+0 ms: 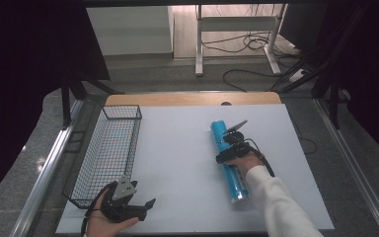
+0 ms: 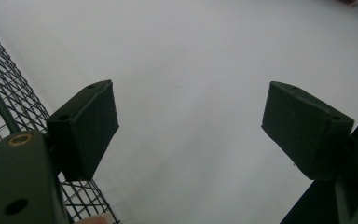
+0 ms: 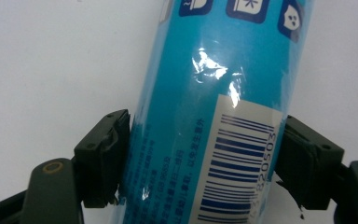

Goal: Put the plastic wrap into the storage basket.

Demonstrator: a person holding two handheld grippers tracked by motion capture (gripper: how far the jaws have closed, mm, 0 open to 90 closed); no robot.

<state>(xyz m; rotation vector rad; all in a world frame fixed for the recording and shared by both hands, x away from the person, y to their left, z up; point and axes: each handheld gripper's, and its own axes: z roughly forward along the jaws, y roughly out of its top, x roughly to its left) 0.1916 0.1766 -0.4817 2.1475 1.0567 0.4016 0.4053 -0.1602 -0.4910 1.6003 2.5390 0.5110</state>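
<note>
A long blue cylinder wrapped in glossy film [image 1: 236,182] lies on the white table top [image 1: 177,163], right of centre, running from near to far. My right gripper [image 1: 228,148] comes down on its middle. In the right gripper view the two black pads press against both sides of the blue cylinder [image 3: 214,70] near its barcode, so the right gripper [image 3: 205,154] is shut on it. My left gripper [image 1: 146,209] rests in a hand at the near left edge. Its jaws stand wide apart over bare white surface, and the left gripper [image 2: 191,126] holds nothing.
A black wire basket [image 1: 109,148] stands along the left side of the table, with nothing in it, right beside the left gripper; its mesh [image 2: 9,102] shows at the left of the left gripper view. Beyond the table are a floor, cables and desk legs.
</note>
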